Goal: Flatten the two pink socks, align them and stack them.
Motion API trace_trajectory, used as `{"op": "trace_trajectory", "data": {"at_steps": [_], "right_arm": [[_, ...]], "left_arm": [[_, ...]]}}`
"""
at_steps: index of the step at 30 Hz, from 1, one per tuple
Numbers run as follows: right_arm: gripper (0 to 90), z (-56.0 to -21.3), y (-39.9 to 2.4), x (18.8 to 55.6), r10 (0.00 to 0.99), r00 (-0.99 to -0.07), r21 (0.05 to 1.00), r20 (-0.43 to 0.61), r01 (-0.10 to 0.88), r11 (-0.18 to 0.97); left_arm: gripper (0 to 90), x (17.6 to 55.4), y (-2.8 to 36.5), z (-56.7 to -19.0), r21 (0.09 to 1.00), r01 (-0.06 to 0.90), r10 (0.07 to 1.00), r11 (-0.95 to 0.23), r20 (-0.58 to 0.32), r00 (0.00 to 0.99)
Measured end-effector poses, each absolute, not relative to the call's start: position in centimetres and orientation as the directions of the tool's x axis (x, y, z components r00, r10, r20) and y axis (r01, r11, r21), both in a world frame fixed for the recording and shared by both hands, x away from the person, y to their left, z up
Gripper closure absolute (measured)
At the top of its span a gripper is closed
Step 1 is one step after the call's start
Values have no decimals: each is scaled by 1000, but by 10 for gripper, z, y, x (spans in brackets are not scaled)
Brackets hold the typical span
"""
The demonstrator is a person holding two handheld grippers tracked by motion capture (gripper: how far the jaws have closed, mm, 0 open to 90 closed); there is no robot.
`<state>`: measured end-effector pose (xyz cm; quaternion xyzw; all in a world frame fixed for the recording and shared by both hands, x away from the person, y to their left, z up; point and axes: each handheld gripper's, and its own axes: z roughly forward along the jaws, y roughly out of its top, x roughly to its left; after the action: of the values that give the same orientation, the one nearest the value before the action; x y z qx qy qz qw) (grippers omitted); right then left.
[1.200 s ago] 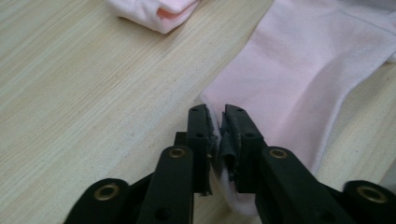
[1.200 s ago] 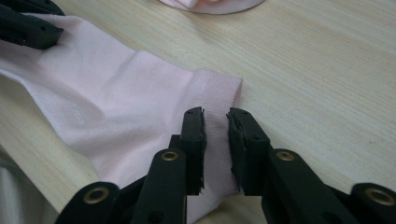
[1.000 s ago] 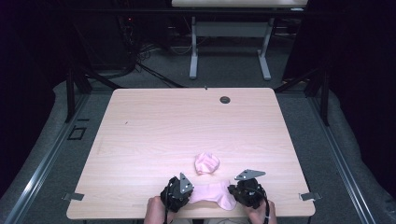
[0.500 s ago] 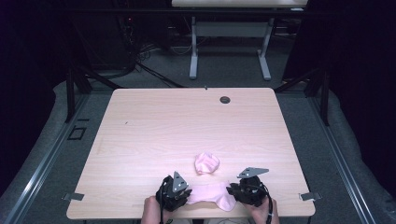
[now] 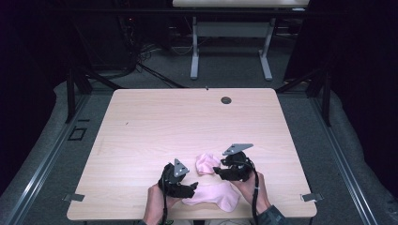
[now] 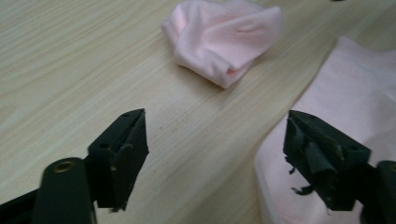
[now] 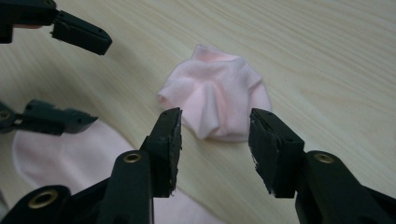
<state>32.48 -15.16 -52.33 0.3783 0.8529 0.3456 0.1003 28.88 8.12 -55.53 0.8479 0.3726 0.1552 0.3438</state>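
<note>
Left gripper (image 6: 215,154) first — its jaws have just been opening and now stand wide, nothing between them but bare table (image 5: 155,126), one pad poised just over the edge of the flat pink sock (image 6: 345,107). The right gripper (image 7: 215,149) has been opening too; its jaws sit moderately apart and empty, lined up on the balled pink sock (image 7: 217,100) just ahead of them.

Taking that balled sock (image 5: 206,162) as the landmark: the right gripper (image 5: 217,171) hovers just beside it on the right, the left gripper (image 5: 193,186) sits near it toward the person's edge of the table, and the flat sock (image 5: 213,196) lies spread just behind it, by that same edge.

Both pieces look like thin knit — light, limp, not slippery, nothing fragile. The bundle should squash under the pads, so a bite on one raised fold seems best; the flat one wants pinching at its rim.
</note>
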Motion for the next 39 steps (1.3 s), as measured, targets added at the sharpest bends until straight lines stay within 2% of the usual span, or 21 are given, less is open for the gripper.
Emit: {"op": "trace_trajectory", "data": {"at_steps": [4, 7, 11, 14, 19, 24, 31, 34, 36, 38, 39], "right_arm": [[478, -534, -139, 341, 713, -695, 614, 93, 604, 509], [490, -541, -135, 347, 710, -700, 582, 76, 609, 538], [702, -552, -129, 349, 708, -703, 571, 62, 607, 553], [844, -556, -131, 351, 699, -710, 567, 84, 612, 552], [859, -550, -136, 349, 712, -692, 591, 120, 626, 508], [861, -528, -142, 345, 711, -686, 644, 155, 616, 454], [861, -504, -141, 339, 694, -696, 685, 187, 599, 416], [861, -495, -139, 335, 683, -705, 699, 191, 586, 410], [861, -493, -138, 334, 679, -709, 704, 191, 581, 408], [861, -489, -138, 332, 676, -711, 711, 196, 577, 401], [860, -487, -138, 332, 672, -714, 716, 197, 573, 400]], "left_arm": [[147, 294, 84, -557, 699, 535, 749, -474, 0, 662], [145, 296, 84, -558, 697, 538, 750, -474, 0, 661], [188, 299, 83, -560, 696, 536, 747, -478, 0, 665], [286, 301, 82, -562, 697, 538, 743, -474, -11, 669], [322, 302, 80, -563, 704, 528, 734, -476, -14, 679], [332, 303, 78, -564, 714, 523, 735, -465, -18, 678], [354, 313, 74, -562, 744, 530, 737, -407, -76, 672], [403, 323, 70, -561, 762, 538, 730, -361, -128, 671], [422, 325, 68, -560, 766, 533, 726, -360, -129, 675], [484, 328, 65, -561, 775, 528, 729, -348, -130, 672], [546, 328, 64, -561, 778, 529, 738, -339, -129, 663]]}}
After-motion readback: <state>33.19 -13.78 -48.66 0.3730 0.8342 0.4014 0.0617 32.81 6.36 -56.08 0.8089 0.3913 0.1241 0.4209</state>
